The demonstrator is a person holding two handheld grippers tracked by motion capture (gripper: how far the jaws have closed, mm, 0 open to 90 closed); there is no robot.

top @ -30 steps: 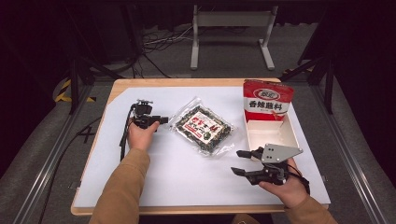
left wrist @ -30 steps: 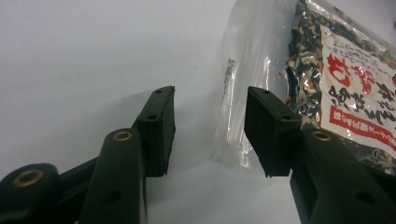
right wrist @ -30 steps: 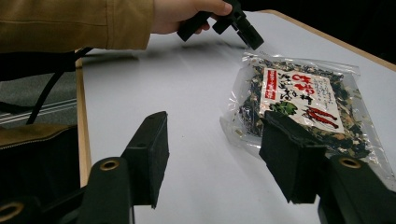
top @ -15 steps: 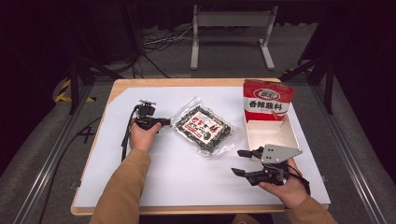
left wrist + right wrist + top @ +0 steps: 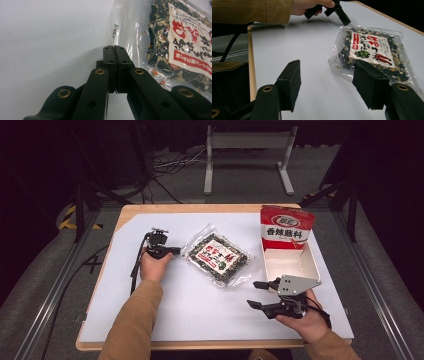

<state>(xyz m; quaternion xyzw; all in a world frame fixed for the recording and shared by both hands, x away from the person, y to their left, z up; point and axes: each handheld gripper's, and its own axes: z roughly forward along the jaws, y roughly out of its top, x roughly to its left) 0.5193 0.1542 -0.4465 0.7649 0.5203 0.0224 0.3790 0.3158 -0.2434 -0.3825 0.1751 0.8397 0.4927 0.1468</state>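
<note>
l fingers [image 5: 115,50] just clenched, nothing between | snack bag [image 5: 175,42] edge just beside | r fingers [image 5: 329,85] released, bag near

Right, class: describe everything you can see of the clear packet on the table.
The packet is a clear, glossy, sealed plastic pouch of dark dried flakes flecked orange and pale, under a white label with red script. It lies flat and askew on the white table sheet, left of the white box. The left gripper, jaws shut, meets its corner seal; whether it pinches film is unclear.
</note>
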